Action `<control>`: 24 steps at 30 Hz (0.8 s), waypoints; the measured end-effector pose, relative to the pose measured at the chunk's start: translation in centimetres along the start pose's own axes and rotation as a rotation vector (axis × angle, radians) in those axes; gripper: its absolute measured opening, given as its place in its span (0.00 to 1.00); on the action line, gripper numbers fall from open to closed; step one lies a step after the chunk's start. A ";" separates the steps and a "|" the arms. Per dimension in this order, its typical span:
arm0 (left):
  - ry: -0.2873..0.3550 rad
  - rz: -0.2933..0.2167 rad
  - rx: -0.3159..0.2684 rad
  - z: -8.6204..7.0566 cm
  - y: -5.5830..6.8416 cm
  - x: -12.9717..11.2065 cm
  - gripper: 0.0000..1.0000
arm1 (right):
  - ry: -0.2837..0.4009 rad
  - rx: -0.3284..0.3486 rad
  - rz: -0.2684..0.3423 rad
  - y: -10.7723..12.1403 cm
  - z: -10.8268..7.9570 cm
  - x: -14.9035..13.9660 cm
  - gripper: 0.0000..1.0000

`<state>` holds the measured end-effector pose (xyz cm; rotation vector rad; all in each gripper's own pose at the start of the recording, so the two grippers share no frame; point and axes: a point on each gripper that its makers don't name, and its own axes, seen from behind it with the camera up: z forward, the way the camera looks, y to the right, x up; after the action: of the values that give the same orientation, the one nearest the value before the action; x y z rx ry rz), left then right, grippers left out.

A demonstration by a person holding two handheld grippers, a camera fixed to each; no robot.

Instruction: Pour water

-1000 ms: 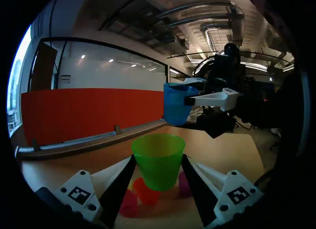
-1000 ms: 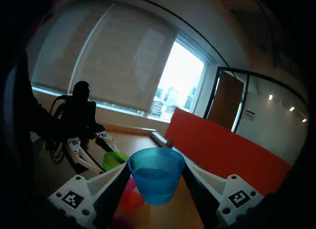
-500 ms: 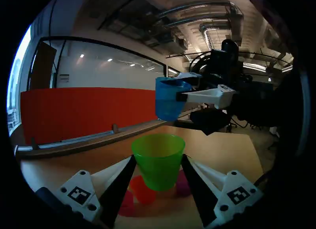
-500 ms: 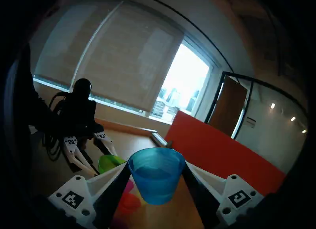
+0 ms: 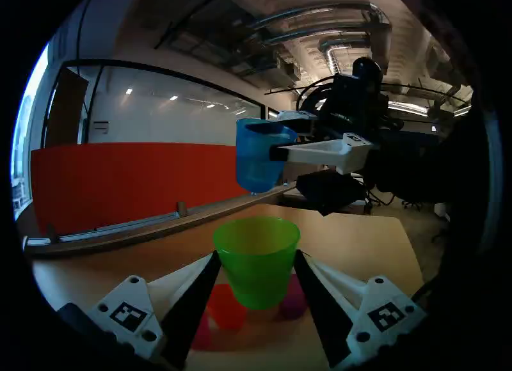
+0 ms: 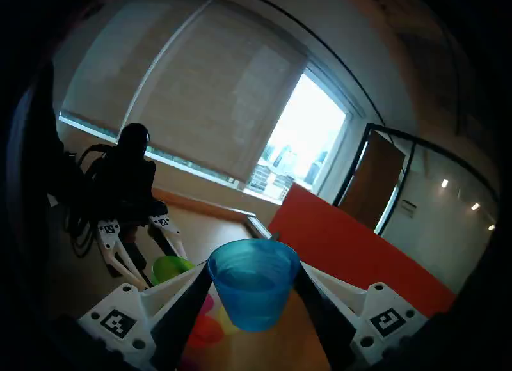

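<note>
In the left gripper view my left gripper (image 5: 257, 275) is shut on a green cup (image 5: 256, 260), held upright above the wooden table (image 5: 358, 236). Higher up and a little farther off, the right gripper (image 5: 275, 147) holds a blue cup (image 5: 256, 155) above the green cup, slightly tilted. In the right gripper view my right gripper (image 6: 253, 291) is shut on that blue cup (image 6: 254, 283), which has water in it. Below and to the left there, the green cup (image 6: 168, 267) sits between the left gripper's fingers (image 6: 118, 259).
Small red (image 5: 225, 307) and magenta (image 5: 293, 299) cups stand on the table under the green cup; coloured cups (image 6: 208, 320) also lie below the blue one. A red partition (image 5: 128, 179) with a wooden ledge (image 5: 160, 221) borders the table. A person's dark sleeve (image 5: 416, 173) is at right.
The right gripper has carried the blue cup leftward and higher, closer over the green cup. The green cup has stayed in my left gripper's hold.
</note>
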<state>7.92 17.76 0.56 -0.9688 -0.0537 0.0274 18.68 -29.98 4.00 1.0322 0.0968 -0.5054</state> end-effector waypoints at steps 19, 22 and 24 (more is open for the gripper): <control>-0.007 0.003 -0.031 -0.1 1.1 -0.2 0.83 | 0.004 0.026 -0.061 -0.3 1.0 0.5 0.91; -0.007 0.004 -0.031 -0.2 1.1 -0.2 0.83 | 0.009 0.031 -0.069 -0.3 1.2 0.7 0.91; -0.007 0.003 -0.032 -0.2 1.0 -0.3 0.83 | 0.014 0.033 -0.078 -0.3 1.3 0.8 0.91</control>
<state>7.64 18.17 -0.43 -1.0009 -0.0588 0.0329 19.05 -31.44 4.18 1.0677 0.1413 -0.5723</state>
